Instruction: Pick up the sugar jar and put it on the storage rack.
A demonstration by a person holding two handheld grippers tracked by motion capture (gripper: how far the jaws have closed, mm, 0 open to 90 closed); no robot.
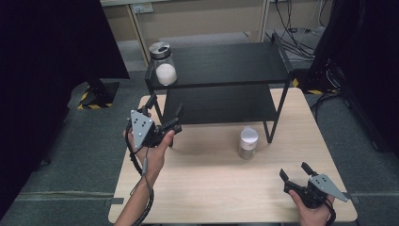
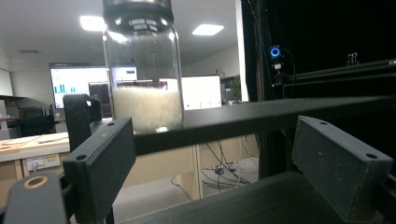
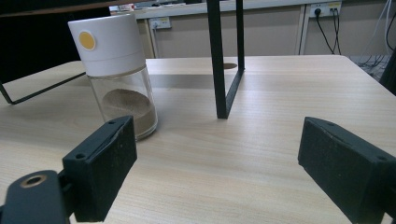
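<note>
Fingers spread on my left gripper, raised before the black two-tier metal shelf, whose top corner carries a clear glass jar of white grains. My right gripper rests low over the pale wooden bench, fingers apart, near a white-capped glass shaker of brown powder

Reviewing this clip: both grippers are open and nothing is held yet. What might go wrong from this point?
1. The glass jar stands at the corner of the top shelf; a careless approach by the left gripper may knock it off.
2. The left gripper sits below the shelf edge and could hit it when rising.
3. The white-capped shaker is tall and narrow; the right gripper could tip it.
</note>
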